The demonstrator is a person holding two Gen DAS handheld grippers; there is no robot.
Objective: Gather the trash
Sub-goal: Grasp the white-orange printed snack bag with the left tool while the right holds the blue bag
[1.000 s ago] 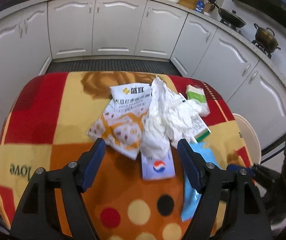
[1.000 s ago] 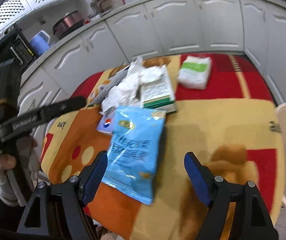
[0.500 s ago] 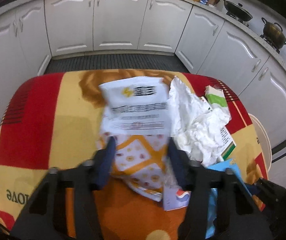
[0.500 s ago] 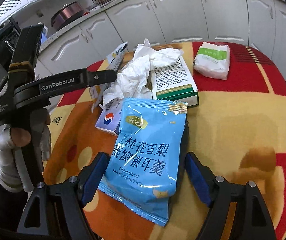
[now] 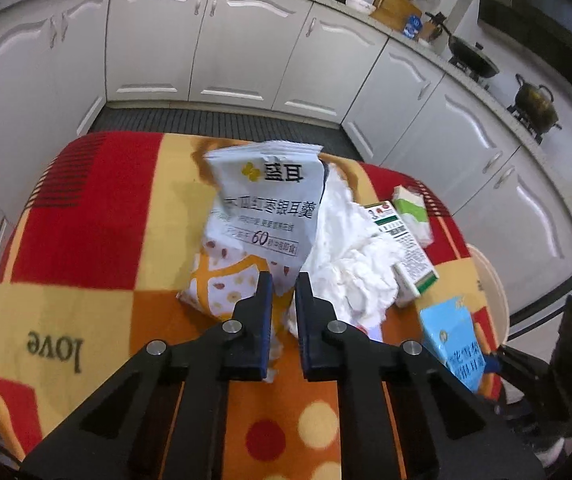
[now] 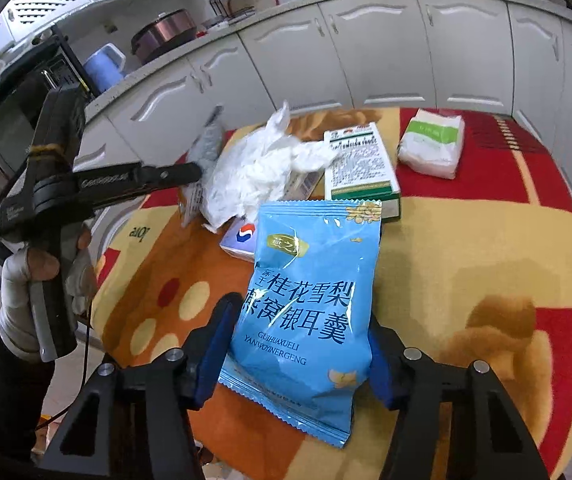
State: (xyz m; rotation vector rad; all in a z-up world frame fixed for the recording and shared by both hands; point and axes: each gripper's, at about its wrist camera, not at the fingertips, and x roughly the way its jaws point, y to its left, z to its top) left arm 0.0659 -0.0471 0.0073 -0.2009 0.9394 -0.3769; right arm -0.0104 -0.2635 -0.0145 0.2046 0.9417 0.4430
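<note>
My left gripper (image 5: 284, 280) is shut on the bottom edge of a white and orange snack packet (image 5: 264, 208) and holds it tilted up over the table; it also shows in the right wrist view (image 6: 190, 174). My right gripper (image 6: 299, 344) has its blue pads against both sides of a blue snack packet (image 6: 309, 292), which also shows in the left wrist view (image 5: 457, 344). Crumpled white tissue (image 6: 262, 168) lies between the two packets. A green and white box (image 6: 359, 168), a small Pepsi card (image 6: 242, 238) and a tissue pack (image 6: 431, 144) lie nearby.
The trash lies on a table covered by a red, yellow and orange cloth (image 6: 485, 248). A white bin rim (image 5: 493, 284) stands at the table's right side. White kitchen cabinets (image 5: 206, 40) run behind the table.
My left gripper moved onto the white and orange packet, shut on it and lifted its edge. My right gripper moved forward and closed in around the blue packet.
</note>
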